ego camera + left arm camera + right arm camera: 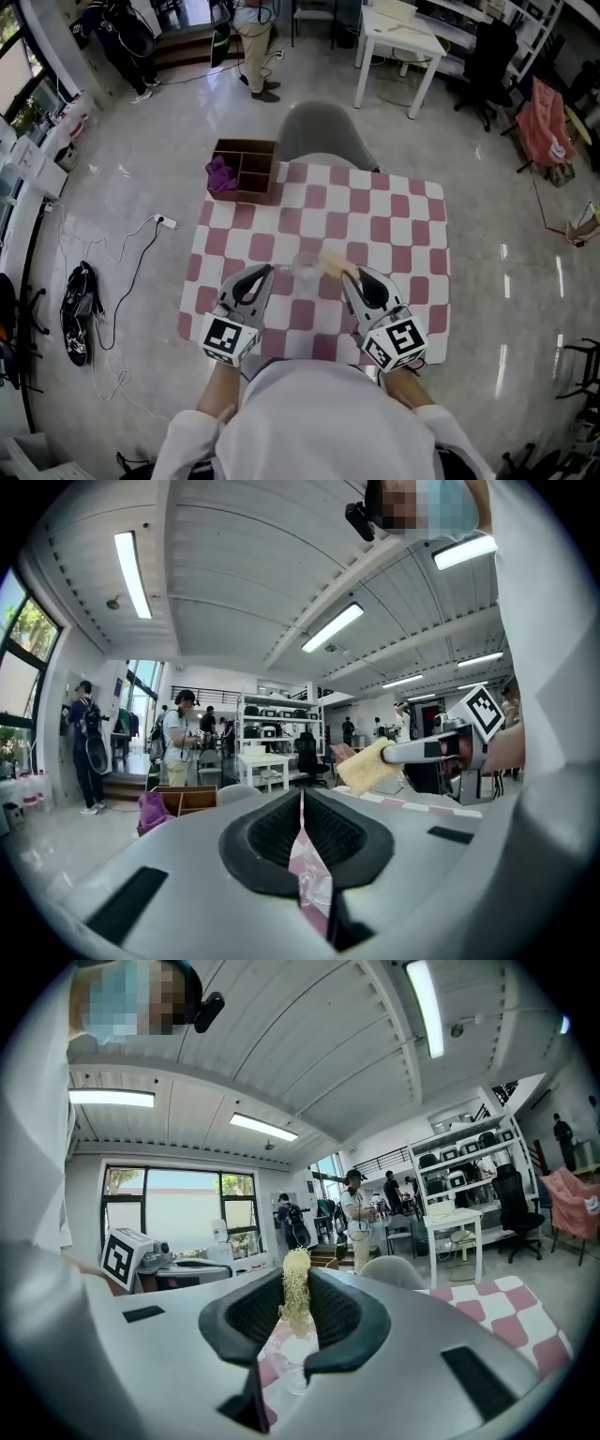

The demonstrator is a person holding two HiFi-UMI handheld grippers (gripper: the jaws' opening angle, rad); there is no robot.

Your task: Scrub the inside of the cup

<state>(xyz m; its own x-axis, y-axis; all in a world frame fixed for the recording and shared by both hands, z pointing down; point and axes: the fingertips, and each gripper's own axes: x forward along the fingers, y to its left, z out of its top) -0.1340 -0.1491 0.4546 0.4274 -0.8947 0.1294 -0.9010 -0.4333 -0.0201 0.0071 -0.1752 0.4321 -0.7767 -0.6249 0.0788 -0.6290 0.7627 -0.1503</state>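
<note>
Open-plan lab/office. Strip lights on the ceiling, gear racks, white tables, office chairs, loose cables on polished floor, people standing around, big windows.

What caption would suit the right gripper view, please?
Right gripper grips a yellow sponge near the clear cup on checked cloth.

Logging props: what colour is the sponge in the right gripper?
Pale yellow; the sponge shows best in the left gripper view.

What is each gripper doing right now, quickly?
Left gripper: closed, apparently pinching the rim of the clear plastic cup.
Right gripper: closed on the yellow rectangular sponge.
</note>
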